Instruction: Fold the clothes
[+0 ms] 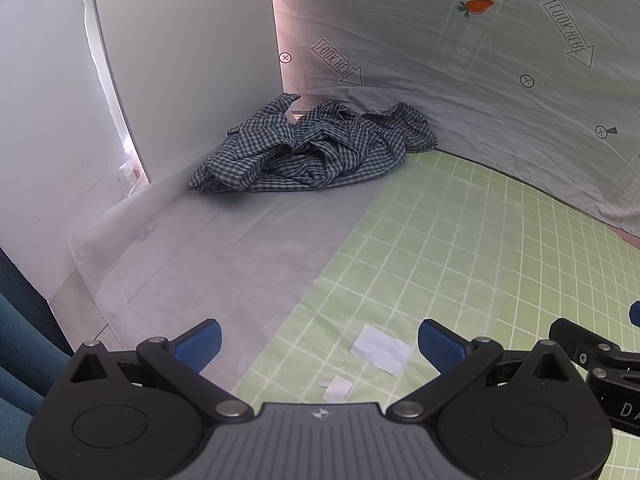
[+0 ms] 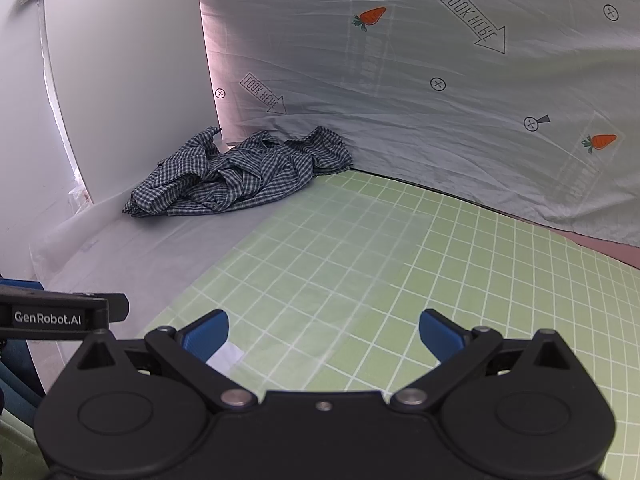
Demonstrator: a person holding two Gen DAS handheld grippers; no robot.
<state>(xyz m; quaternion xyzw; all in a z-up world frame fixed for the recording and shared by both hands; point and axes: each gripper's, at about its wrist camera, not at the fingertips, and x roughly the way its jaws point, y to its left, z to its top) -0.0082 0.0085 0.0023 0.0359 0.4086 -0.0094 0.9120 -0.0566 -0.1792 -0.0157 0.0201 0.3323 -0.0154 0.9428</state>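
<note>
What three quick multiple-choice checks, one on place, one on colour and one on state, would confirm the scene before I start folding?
1. Where does the checked shirt lie?
A. Between the left jaws
B. Crumpled in the far corner, against the printed sheet
C. Flat in the middle of the grid mat

2. What colour is the grid mat?
A. Red
B. Black
C. Light green with white lines

3. How do the grippers stand?
A. Both open, holding nothing
B. Both shut on the shirt
C. Left shut on the shirt, right open

Answers:
1 B: the shirt is bunched at the foot of the sheet, far from both grippers.
2 C: pale green squares show in both views.
3 A: the left gripper and the right gripper have jaws wide apart with only mat between them.
</note>
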